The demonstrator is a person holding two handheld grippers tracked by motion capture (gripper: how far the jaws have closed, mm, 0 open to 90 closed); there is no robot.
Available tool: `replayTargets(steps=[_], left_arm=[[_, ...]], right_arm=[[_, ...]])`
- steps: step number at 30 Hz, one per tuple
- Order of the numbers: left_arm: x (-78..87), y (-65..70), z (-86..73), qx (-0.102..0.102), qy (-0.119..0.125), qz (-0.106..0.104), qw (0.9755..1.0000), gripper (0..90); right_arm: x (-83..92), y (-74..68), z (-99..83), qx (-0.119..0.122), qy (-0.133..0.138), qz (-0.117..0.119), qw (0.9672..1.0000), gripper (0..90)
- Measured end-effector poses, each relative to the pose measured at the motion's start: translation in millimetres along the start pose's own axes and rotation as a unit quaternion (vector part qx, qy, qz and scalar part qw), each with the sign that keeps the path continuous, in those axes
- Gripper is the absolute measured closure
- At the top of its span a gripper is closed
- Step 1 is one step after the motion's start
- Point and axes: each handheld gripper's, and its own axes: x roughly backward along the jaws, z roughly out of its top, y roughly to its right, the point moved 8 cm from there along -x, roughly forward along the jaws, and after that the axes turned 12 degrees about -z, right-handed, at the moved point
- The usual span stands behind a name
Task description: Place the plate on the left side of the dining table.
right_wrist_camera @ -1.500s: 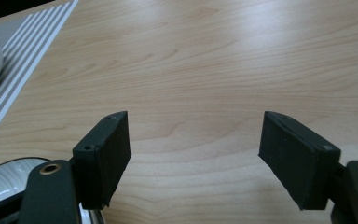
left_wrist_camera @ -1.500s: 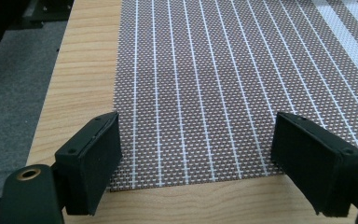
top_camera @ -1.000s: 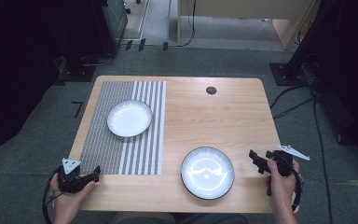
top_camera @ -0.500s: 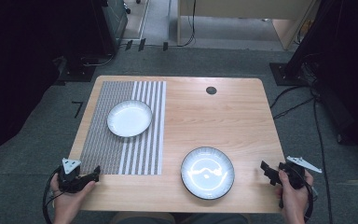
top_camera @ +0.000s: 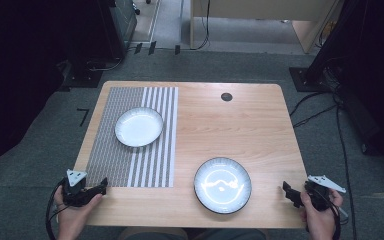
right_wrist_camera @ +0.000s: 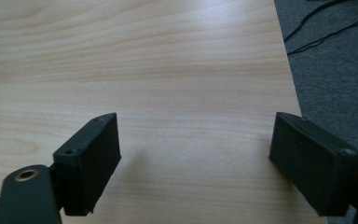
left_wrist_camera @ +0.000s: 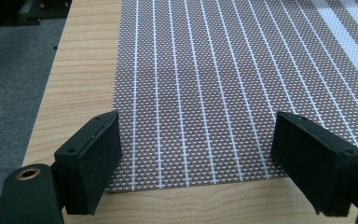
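Observation:
A white plate (top_camera: pixel 138 126) sits on the striped placemat (top_camera: pixel 115 160) at the table's left. A second plate with a dark rim (top_camera: pixel 222 184) rests on bare wood near the front edge. My left gripper (top_camera: pixel 101 187) is held open at the front left corner, its jaws wide apart over the placemat's near edge (left_wrist_camera: pixel 200 140). At the front right corner my right gripper (top_camera: pixel 286 191) is open over bare wood (right_wrist_camera: pixel 191 116), to the right of the dark-rimmed plate, with nothing between its jaws.
A small dark round grommet (top_camera: pixel 226 97) is set in the wooden table (top_camera: pixel 240 130) near its far edge. Grey carpet (right_wrist_camera: pixel 340 60) with black cables lies past the table's right edge. Dark furniture stands at both sides.
My right gripper has moved back and to the right, from beside the dark-rimmed plate to the front right corner. The left gripper has stayed still.

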Motion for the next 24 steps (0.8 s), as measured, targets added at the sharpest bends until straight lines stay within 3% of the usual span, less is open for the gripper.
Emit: replayTargets(steps=[5, 7, 9, 24], left_arm=[[0.0, 0.0, 0.0, 0.000, 0.000, 0.000, 1.0000, 15.9], [0.0, 0.0, 0.0, 0.000, 0.000, 0.000, 1.0000, 15.9], [-0.1, 0.0, 0.1, 0.000, 0.000, 0.000, 1.0000, 15.9], [0.0, 0.0, 0.0, 0.001, 0.001, 0.000, 1.0000, 15.9]], right_arm=[[0.1, -4.1, -3.8, 0.023, 0.002, -0.030, 0.9993, 13.3], [-1.0, -6.6, -5.3, 0.033, 0.006, -0.037, 0.9987, 9.0], [-2.7, -11.3, -7.6, 0.039, 0.004, -0.031, 0.9987, 0.0], [-1.8, -12.7, -11.2, 0.033, 0.029, -0.032, 0.9985, 0.0]])
